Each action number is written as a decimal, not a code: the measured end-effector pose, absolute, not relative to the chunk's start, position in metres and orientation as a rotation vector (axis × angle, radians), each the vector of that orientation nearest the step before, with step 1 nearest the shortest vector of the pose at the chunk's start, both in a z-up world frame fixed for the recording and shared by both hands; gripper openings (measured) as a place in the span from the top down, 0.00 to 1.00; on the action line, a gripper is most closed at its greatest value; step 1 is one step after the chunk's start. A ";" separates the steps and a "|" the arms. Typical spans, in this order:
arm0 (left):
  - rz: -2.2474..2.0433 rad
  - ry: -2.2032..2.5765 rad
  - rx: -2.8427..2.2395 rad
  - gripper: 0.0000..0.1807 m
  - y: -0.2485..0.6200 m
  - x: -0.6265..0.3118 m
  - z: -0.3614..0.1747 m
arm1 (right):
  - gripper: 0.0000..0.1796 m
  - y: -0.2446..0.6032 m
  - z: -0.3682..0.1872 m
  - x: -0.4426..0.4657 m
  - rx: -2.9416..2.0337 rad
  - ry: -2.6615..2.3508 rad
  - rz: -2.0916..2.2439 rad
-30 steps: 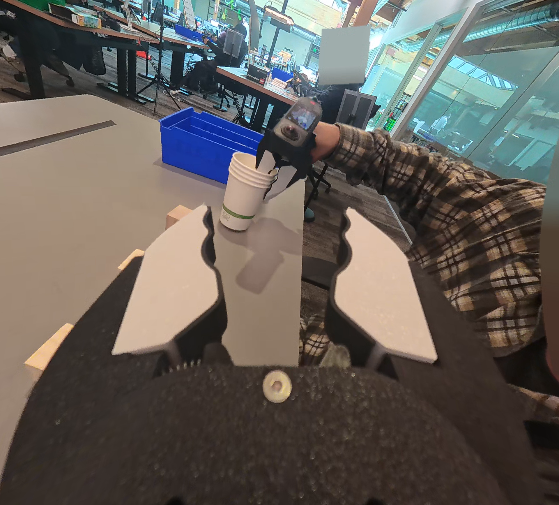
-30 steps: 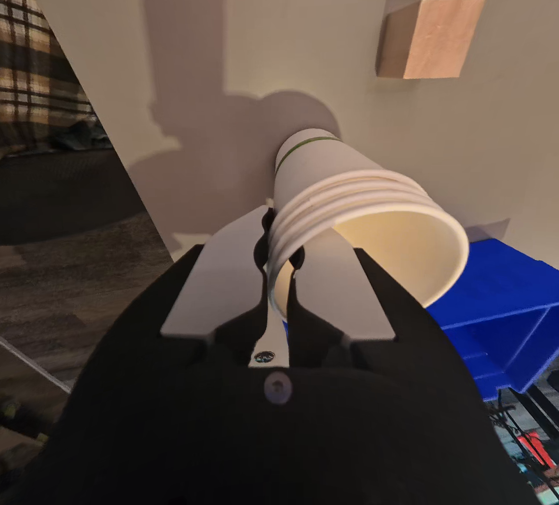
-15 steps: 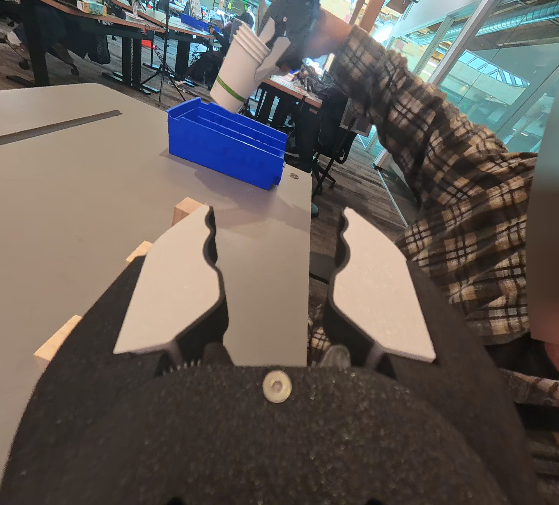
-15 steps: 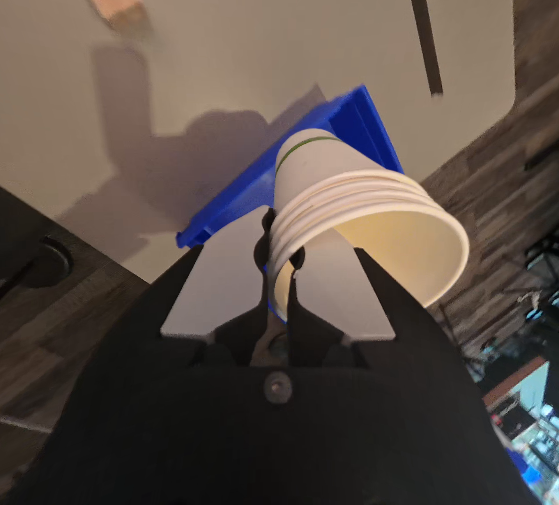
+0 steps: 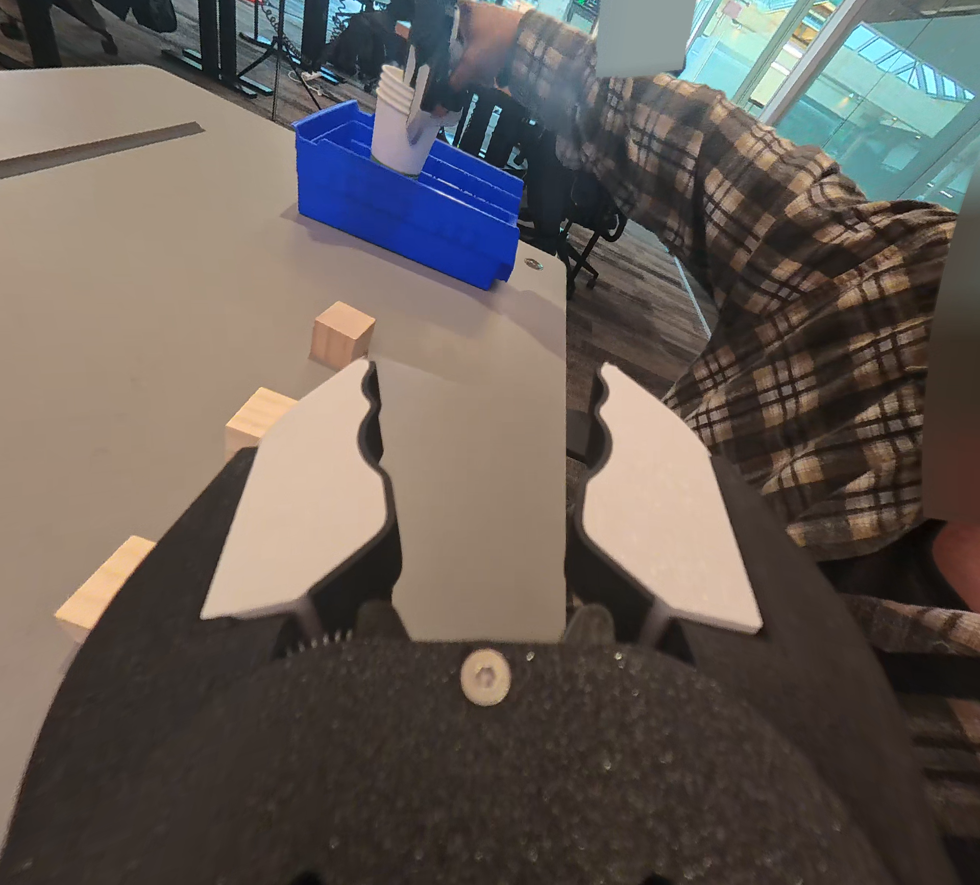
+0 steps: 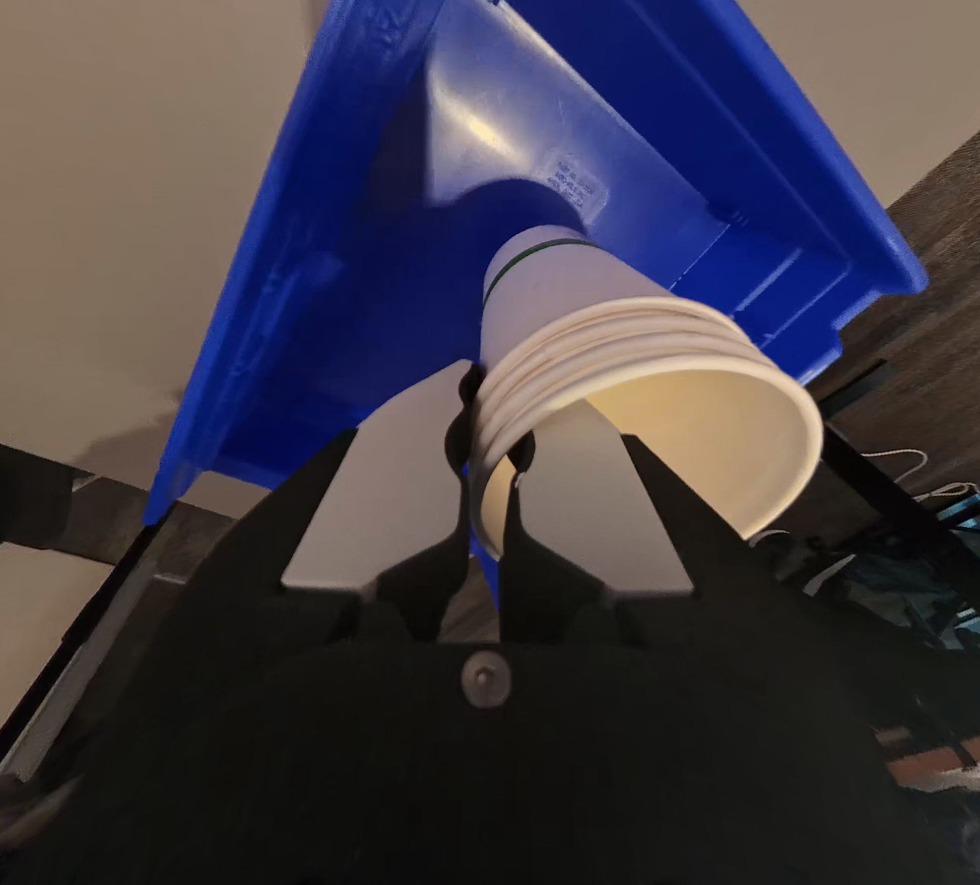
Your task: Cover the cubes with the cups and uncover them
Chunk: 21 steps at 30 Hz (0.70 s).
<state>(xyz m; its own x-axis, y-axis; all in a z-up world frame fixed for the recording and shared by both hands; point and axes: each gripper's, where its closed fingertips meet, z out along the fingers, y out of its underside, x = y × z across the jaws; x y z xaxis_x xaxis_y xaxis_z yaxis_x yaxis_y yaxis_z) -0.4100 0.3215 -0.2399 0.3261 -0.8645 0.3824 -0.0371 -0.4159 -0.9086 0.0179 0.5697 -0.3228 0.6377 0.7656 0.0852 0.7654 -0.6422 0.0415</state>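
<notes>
My right gripper (image 6: 496, 395) is shut on the rim of a stack of white paper cups (image 6: 572, 329), one finger inside and one outside. The stack's base is down inside the blue bin (image 6: 318, 276). In the left wrist view the cup stack (image 5: 397, 127) stands upright in the blue bin (image 5: 413, 228) with the right gripper (image 5: 424, 90) on it. My left gripper (image 5: 485, 435) is open and empty, low over the table's right edge. Three wooden cubes lie uncovered on the table: one (image 5: 342, 338) ahead, one (image 5: 257, 419) beside my left finger, one (image 5: 103, 589) at lower left.
The grey table (image 5: 132, 276) ends at its right edge (image 5: 559, 355) by a person's plaid sleeve (image 5: 742, 302). Desks, chairs and a stand fill the office behind. Dark wood floor (image 6: 933, 233) shows past the bin.
My right gripper lifted the cup stack off the table, swung it up and back, then lowered it into the blue bin. My left gripper stayed open and rose slightly.
</notes>
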 end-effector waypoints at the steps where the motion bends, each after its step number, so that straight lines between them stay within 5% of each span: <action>1: -1.200 0.814 -1.729 0.59 0.323 -0.410 -0.242 | 0.96 0.572 -0.327 0.019 2.834 1.317 0.139; 19: -1.224 0.799 -1.754 0.59 0.332 -0.412 -0.250 | 0.95 0.588 -0.354 0.005 2.776 1.315 0.106; 21: -1.227 0.801 -1.755 0.59 0.331 -0.412 -0.250 | 0.88 0.591 -0.353 0.005 2.795 1.313 0.122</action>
<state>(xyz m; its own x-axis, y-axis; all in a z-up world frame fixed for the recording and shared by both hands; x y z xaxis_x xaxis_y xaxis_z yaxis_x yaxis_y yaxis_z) -0.4121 0.3310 -0.2504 0.3198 -0.8505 0.4176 -0.0407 -0.4527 -0.8907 0.0053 0.5912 -0.3529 0.6362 0.7699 0.0494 0.7659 -0.6380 0.0796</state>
